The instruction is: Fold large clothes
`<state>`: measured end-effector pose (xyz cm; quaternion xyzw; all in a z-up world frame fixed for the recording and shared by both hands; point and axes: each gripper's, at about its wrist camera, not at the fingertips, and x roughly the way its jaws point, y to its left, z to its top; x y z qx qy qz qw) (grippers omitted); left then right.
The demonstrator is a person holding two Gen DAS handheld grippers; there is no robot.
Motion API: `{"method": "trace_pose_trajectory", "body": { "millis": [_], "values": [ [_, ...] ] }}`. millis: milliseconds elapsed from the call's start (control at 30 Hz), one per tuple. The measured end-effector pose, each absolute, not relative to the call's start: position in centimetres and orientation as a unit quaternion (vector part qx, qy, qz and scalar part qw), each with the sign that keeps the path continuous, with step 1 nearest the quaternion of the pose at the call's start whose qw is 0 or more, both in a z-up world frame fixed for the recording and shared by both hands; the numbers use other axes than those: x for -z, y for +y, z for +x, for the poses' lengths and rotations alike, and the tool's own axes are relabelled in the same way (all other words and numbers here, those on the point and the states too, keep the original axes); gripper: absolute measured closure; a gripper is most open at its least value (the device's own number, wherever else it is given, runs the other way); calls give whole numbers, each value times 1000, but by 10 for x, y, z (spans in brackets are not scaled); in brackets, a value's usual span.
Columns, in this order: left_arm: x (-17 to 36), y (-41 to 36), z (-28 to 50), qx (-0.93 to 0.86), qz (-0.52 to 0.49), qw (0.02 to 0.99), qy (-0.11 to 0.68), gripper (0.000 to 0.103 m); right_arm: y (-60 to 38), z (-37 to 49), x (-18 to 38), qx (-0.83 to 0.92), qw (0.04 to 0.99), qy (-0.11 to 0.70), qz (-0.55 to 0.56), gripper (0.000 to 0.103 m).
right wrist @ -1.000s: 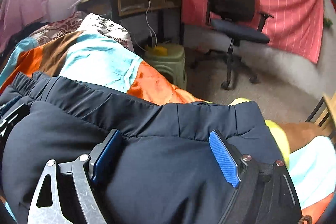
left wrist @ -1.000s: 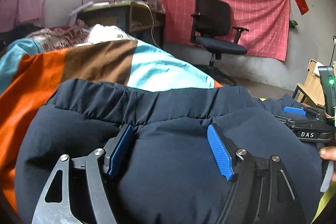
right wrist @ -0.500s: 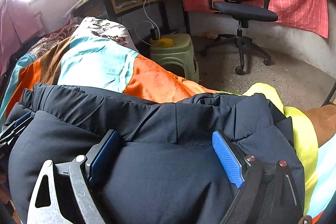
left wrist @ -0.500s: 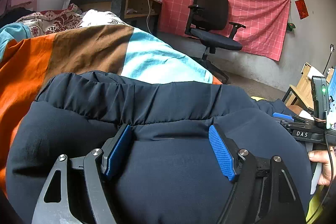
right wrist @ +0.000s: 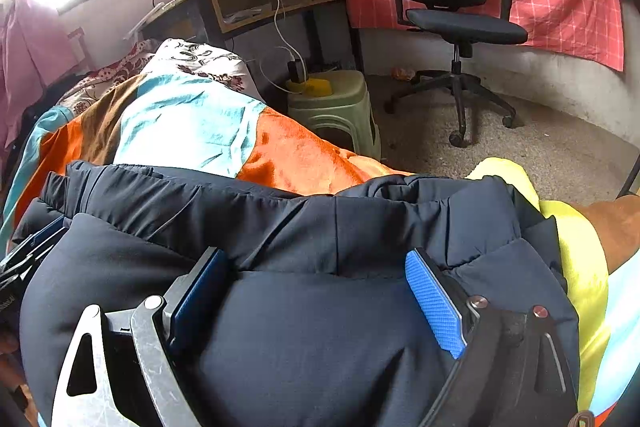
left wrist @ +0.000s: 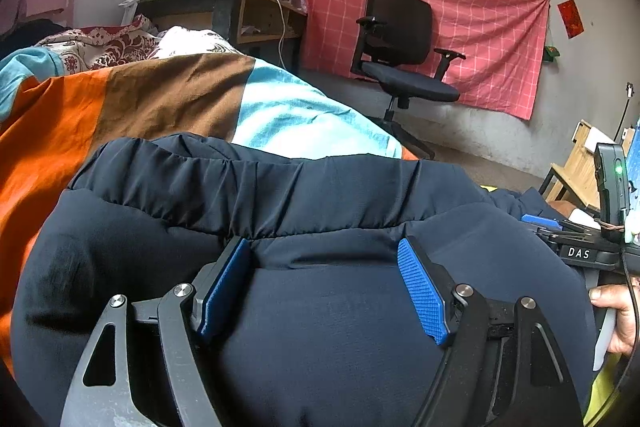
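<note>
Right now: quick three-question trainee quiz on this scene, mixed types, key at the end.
1. True or false: the navy garment lies on a bare wooden floor.
2. What bulges between the pads of the left gripper? A) a towel B) the navy garment C) nothing
3. Which seat stands in front of the pink checked cloth?
Key: 1 false, it lies on the striped blanket; 2 B; 3 the black office chair.

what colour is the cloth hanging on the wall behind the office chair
Pink-red with a white grid check; the wall cloth shows best in the left wrist view.
</note>
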<state>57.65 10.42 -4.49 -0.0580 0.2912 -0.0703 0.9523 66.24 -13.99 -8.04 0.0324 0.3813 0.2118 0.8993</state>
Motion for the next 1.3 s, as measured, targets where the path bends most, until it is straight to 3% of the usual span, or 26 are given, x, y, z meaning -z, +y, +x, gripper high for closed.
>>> {"method": "trace_pose_trajectory", "body": {
  "millis": [133, 300, 467, 733, 900, 1100, 1300],
  "values": [
    [43, 111, 567, 89, -83, 953, 277, 25, -141, 656, 77, -210, 903, 374, 31, 12],
    [33, 110, 550, 83, -78, 953, 280, 4, -146, 643, 74, -208, 910, 357, 36, 6],
    [24, 114, 528, 81, -68, 947, 303, 3, -152, 628, 72, -202, 917, 341, 36, 0],
    [8, 151, 463, 35, -55, 958, 280, 3, -170, 591, 55, -162, 938, 305, 21, 0],
    [14, 178, 454, 32, -79, 948, 308, 3, -202, 561, 43, -145, 952, 270, 1, 0],
    [21, 217, 463, 61, -164, 923, 343, 3, -242, 546, 60, -159, 937, 311, -28, 0],
    [41, 240, 504, 108, -187, 882, 420, 3, -286, 558, 84, -206, 902, 374, 54, 0]
  ]
}}
